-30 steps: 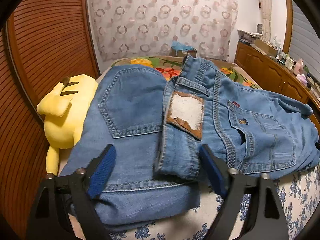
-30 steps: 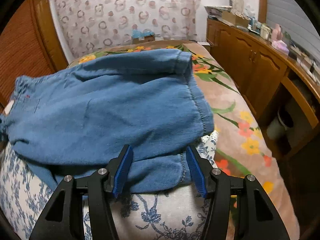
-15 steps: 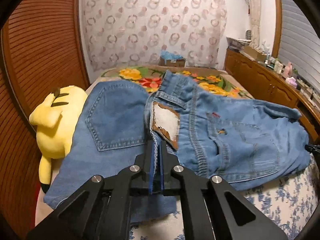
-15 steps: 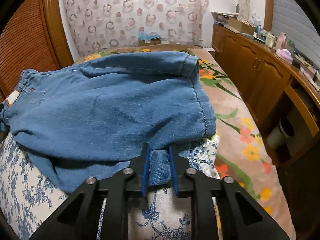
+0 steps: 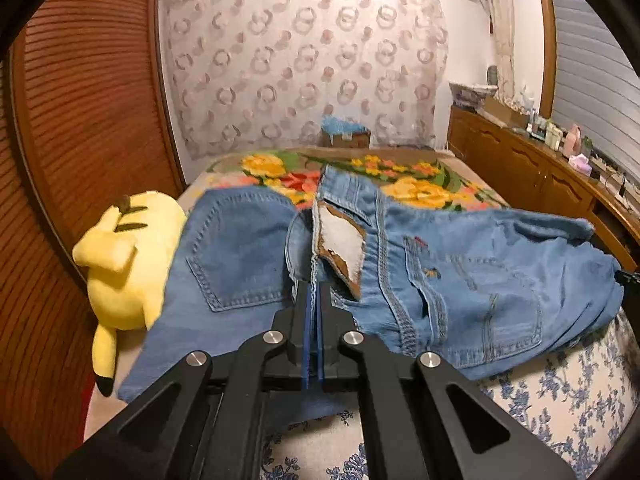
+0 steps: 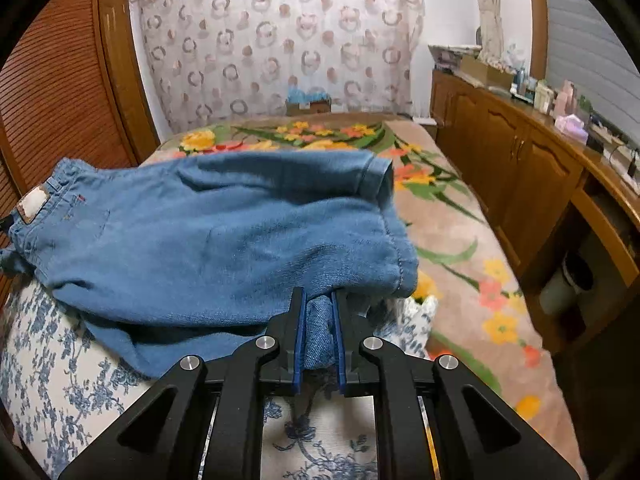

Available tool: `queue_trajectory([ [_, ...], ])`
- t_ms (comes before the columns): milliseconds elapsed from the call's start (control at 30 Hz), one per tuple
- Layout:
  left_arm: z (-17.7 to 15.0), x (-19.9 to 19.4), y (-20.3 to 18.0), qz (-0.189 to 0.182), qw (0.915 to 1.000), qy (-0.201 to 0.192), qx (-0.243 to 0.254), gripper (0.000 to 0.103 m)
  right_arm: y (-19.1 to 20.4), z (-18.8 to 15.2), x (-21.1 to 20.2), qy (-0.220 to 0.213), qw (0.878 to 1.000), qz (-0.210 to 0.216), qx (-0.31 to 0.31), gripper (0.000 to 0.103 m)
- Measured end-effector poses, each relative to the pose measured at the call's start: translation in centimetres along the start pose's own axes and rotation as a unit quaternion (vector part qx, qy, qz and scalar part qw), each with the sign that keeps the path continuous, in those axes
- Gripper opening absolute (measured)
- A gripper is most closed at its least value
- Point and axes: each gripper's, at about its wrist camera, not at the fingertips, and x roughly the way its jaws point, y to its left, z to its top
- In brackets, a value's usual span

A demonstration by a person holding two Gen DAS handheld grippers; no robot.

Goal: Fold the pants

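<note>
Jeans (image 5: 460,280) lie crosswise on the bed; left tool (image 5: 313,300) clamps the waistband, right tool (image 6: 319,312) closing on the hem.

We find nothing here that we can read. The worn patch (image 5: 340,248) on the waistband of the jeans (image 5: 460,280) is rubbed blank, white inside a brown edge; in the right wrist view it (image 6: 33,204) is just as bare. The bottles and boxes on the wooden cabinet (image 6: 552,92) are too small and blurred for us to make out any label.
</note>
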Motion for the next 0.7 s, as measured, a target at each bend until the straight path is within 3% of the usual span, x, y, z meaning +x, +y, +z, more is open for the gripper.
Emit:
queue_trajectory([
  [233,-0.3,-3.0,0.1,0.001,0.9998,-0.017,0.002,0.003,-0.3,-1.6,-2.8,-0.026,1.0,-0.002,-0.009,0.011],
  [700,-5.2,-12.4,1.5,0.008,0.9979,-0.063,-0.011,0.003,-0.5,-8.0,-9.1,-0.064,0.998,0.003,-0.023,0.011],
])
